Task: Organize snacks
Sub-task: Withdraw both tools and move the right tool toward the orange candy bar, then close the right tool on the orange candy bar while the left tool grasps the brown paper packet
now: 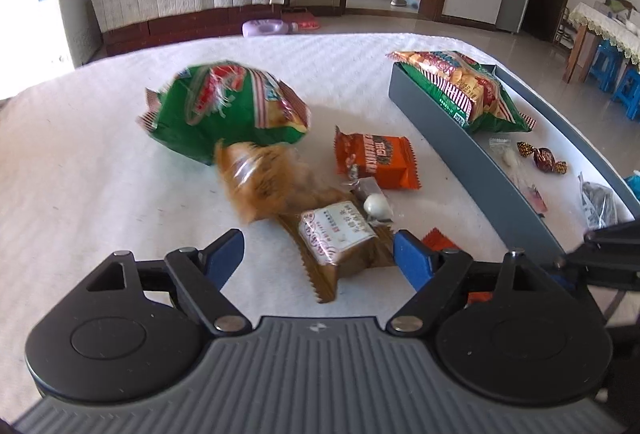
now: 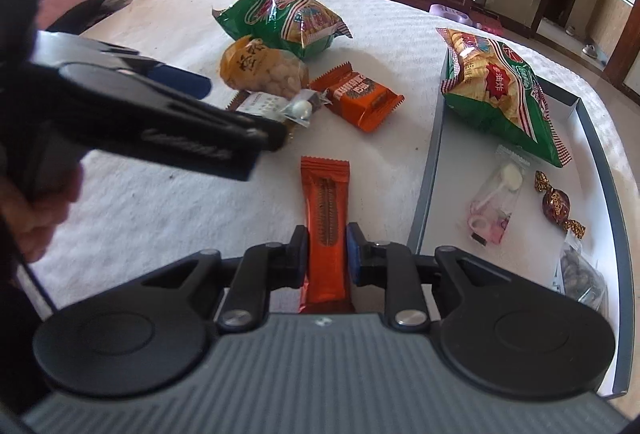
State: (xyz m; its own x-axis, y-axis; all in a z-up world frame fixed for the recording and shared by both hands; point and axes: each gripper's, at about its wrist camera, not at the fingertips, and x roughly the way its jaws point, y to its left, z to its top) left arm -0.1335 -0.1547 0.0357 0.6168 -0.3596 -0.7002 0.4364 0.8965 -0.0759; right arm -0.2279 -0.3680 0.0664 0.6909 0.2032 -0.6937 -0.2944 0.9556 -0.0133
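The right gripper (image 2: pixel 327 248) clamps the orange bar (image 2: pixel 325 218) mid-length, just beside the tray (image 2: pixel 426 193); it looks light and crushable. The left gripper (image 1: pixel 318 254) gapes around a brown packet (image 1: pixel 340 238).

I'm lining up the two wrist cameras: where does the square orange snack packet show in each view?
Left wrist: the square orange snack packet lies right of centre, beyond the open jaws.
Right wrist: it lies above centre, past the long orange bar held in the jaws.
Shared landmark: the grey tray, to its right in both.
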